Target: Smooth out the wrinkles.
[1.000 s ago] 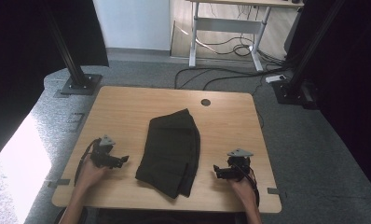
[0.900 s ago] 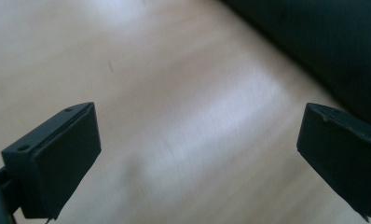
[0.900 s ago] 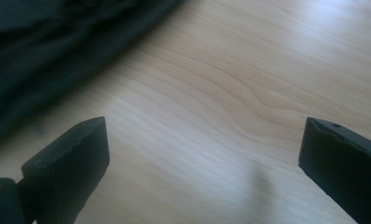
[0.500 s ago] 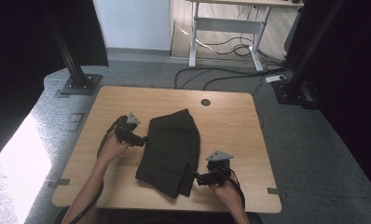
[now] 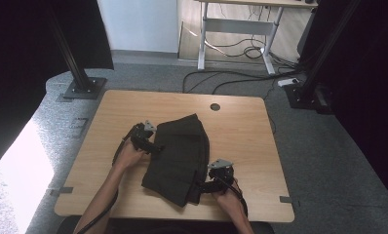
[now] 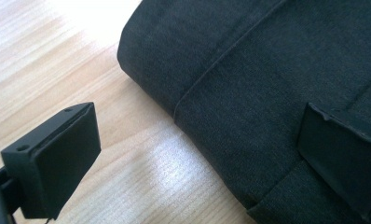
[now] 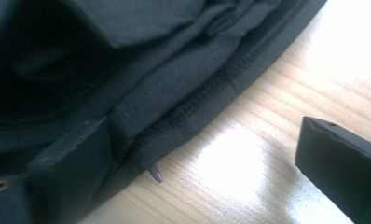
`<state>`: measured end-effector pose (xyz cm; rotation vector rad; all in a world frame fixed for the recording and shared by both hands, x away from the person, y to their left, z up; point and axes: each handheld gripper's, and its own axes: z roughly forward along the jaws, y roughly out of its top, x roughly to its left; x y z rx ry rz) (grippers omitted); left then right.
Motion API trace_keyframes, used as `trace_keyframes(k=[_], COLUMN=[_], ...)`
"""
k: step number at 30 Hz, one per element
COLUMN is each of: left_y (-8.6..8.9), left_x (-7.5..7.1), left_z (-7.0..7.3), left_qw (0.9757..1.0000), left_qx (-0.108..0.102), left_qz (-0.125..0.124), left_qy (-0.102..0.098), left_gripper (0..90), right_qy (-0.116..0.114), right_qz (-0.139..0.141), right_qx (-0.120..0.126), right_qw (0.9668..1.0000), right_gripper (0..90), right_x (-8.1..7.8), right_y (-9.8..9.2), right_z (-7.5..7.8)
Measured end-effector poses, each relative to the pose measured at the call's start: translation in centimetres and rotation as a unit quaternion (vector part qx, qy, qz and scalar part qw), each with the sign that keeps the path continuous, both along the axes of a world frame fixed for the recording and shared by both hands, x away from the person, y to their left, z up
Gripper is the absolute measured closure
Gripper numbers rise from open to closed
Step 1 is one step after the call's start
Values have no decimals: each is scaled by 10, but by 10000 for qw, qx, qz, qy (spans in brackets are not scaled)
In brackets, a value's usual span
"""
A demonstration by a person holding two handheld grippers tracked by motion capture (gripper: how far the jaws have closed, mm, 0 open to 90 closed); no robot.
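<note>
A folded black garment [image 5: 180, 153] lies in the middle of the wooden table [image 5: 241, 131]. My left gripper [image 5: 155, 146] is at its left edge, open; in the left gripper view one jaw sits over bare wood and the other over the cloth [image 6: 267, 84], straddling the folded hem. My right gripper [image 5: 202, 187] is at the garment's near right corner, open; in the right gripper view the left jaw rests against the stitched edge of the cloth [image 7: 174, 102] and the right jaw stands over wood. A small grey tip [image 7: 156, 174] pokes out under the hem.
A round cable hole [image 5: 215, 107] is in the table's far side. Black stand bases [image 5: 82, 87] and another [image 5: 306, 95] sit on the carpet beyond the table. Cables [image 5: 231, 80] trail on the floor under a far desk [image 5: 241, 29].
Both grippers have moved inward from the table's near corners to the garment's edges: the left to its left side, the right to its near right corner. The garment lies as before.
</note>
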<state>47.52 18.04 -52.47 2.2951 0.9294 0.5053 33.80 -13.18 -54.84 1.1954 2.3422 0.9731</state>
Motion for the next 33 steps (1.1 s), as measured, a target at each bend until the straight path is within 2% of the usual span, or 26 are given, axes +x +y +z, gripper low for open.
trace_keyframes(k=[3,10,14,18,21,23,26,29,31,33], left_y=[0,14,22,23,20,19,17,21,25,32], left_x=[-2,-10,-18,-32,-48,-58,-68,-69,-64,-56], left_z=[-5,-14,-16,-15,-11,-9,-8,-2,6,17], left_qw=[10000,9973,9957,9973,9993,9996,9995,9994,9994,9991], left_qx=[-60,-620,-784,-646,-374,-188,-48,-103,-116,-136], left_qz=[69,220,159,31,-51,-123,-165,-244,-114,3], left_qy=[18,319,472,356,30,-144,-263,-243,-307,-397], left_gripper=[0,0,0,0,0,0,0,0,0,0], right_qy=[-30,-24,-36,-39,-19,-3,9,99,95,-4], right_qz=[6,-45,-182,-276,-321,-364,-392,-345,-341,-379], right_qx=[-102,-215,-302,-356,-346,-316,-264,-219,-288,-278], right_qw=[9999,9998,9994,9990,9989,9988,9989,9991,9990,9989], right_gripper=[0,0,0,0,0,0,0,13,35,46], right_x=[1,6,14,26,38,45,55,59,58,54], right_y=[1,-3,-11,-19,-25,-30,-34,-36,-38,-41], right_z=[-2,-2,-1,0,0,0,-1,0,5,15])
